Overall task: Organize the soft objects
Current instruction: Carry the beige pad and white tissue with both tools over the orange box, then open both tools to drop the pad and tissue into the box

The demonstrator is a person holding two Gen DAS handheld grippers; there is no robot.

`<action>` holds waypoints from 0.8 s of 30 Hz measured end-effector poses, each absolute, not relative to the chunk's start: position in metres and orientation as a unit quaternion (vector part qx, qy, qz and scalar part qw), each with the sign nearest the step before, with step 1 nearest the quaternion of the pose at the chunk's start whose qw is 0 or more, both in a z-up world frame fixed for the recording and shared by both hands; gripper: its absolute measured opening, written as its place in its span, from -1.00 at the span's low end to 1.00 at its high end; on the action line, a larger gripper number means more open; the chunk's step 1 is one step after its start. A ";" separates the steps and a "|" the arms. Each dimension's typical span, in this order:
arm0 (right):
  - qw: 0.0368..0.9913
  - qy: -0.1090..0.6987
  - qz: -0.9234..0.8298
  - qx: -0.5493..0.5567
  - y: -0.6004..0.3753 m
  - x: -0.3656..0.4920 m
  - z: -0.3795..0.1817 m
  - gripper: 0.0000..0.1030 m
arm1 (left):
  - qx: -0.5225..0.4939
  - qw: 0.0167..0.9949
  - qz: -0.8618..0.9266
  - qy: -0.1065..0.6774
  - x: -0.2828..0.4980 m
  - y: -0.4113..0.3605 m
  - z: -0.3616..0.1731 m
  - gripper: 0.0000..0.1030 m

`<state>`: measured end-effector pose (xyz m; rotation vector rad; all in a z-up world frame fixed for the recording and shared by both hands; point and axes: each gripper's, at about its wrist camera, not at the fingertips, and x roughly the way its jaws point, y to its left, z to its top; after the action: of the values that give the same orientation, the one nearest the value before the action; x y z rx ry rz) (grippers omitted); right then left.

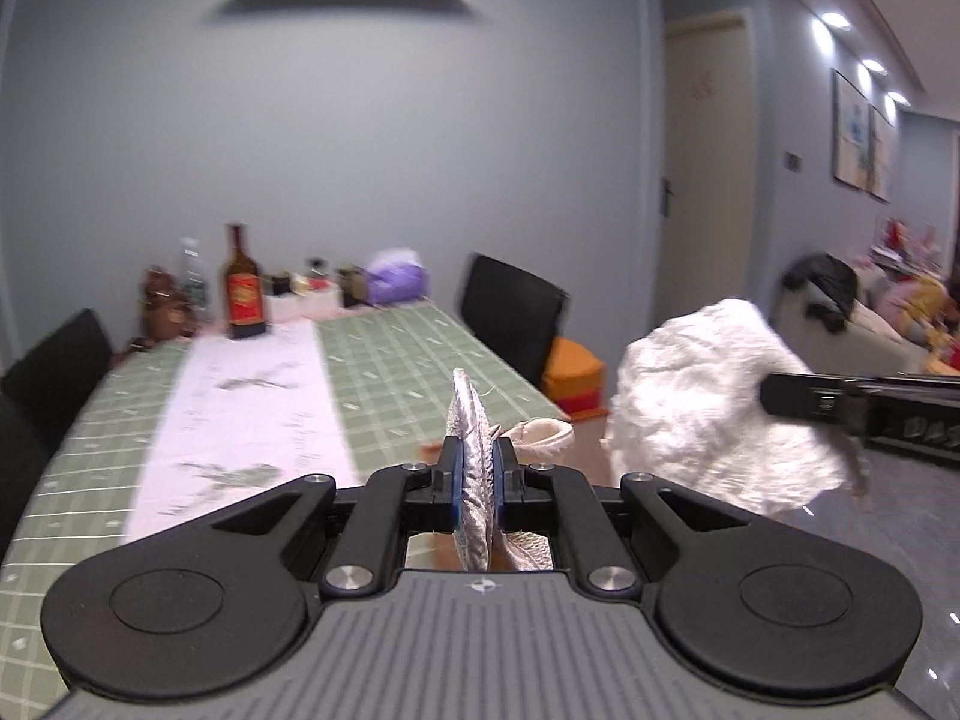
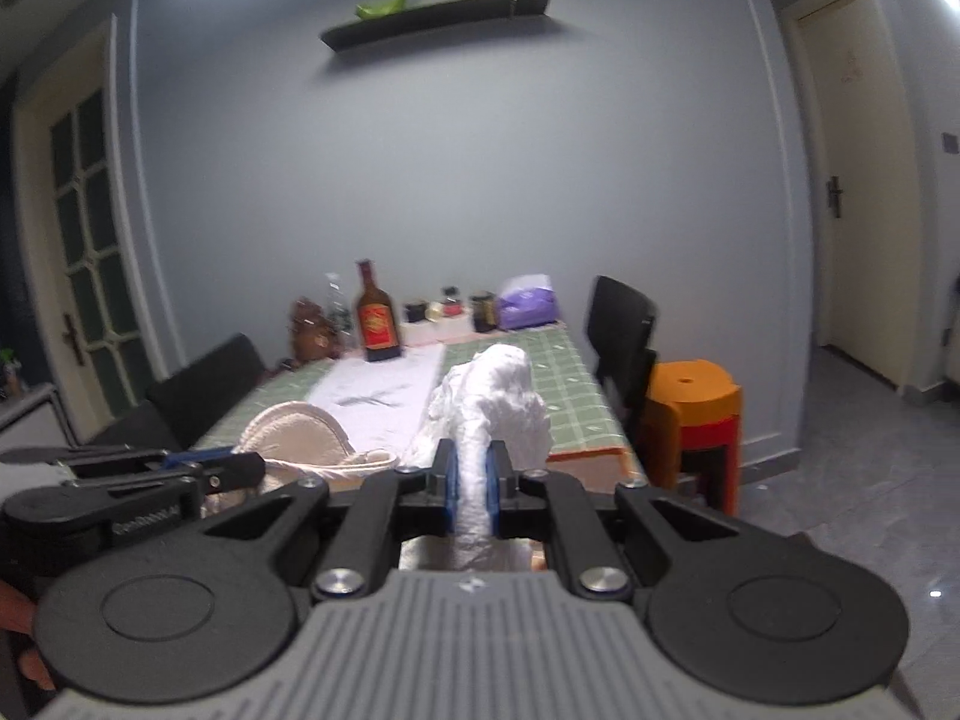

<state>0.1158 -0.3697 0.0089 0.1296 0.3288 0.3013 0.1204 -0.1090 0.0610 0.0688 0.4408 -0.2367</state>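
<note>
Held up in the air near the front end of the table [image 1: 72, 480], above the green checked cloth [image 1: 420, 360]. Left gripper [image 1: 478, 468] squeezed tight on a thin silver-grey cloth piece [image 1: 474, 450], standing up on its edge between the blue pads [image 1: 457, 480]. Looked joined to a soft cream slipper [image 2: 300, 432], the furry opening showing just past the fingers, but could not tell for sure. Right gripper [image 2: 471, 480] pinched shut on a fluffy white soft thing [image 2: 492, 402], hanging off to the right side, past the table edge and over the floor [image 1: 870, 540]. Could not tell what kind of thing, maybe a plush slipper or a toy. Both soft things up high and not set down yet. Could slip out, because only a small bit of each was caught. Could swing and droop, because soft things bend and flop. Could fall on the floor if let go out past the table edge. Could bump the tall brown bottle [image 1: 243, 288] or the little jars [image 2: 450, 306] at the far end if carried too far forward. Could also land on the white runner [image 1: 240, 408] all bunched up. Best brought back over the table and lowered slowly before opening.
</note>
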 end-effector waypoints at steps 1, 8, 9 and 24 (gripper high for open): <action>0.974 0.171 0.139 0.053 -0.372 0.120 0.005 -0.85 | 0.040 0.964 -0.127 0.230 0.126 -0.116 0.056 -0.80; 0.958 0.251 0.128 0.053 -0.382 0.155 -0.032 -0.84 | 0.059 0.936 -0.144 0.315 0.157 -0.143 0.013 -0.79; 0.955 0.262 0.130 0.057 -0.383 0.160 -0.038 -0.84 | 0.059 0.933 -0.141 0.326 0.161 -0.144 0.007 -0.79; 0.922 0.348 0.169 0.008 -0.355 0.204 -0.087 -0.66 | 0.149 0.907 -0.107 0.378 0.176 -0.170 -0.031 -0.76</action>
<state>0.2043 -0.3549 -0.0867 0.0154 0.7137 0.3478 0.1757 -0.1695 -0.0312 0.3083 0.7800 -0.2212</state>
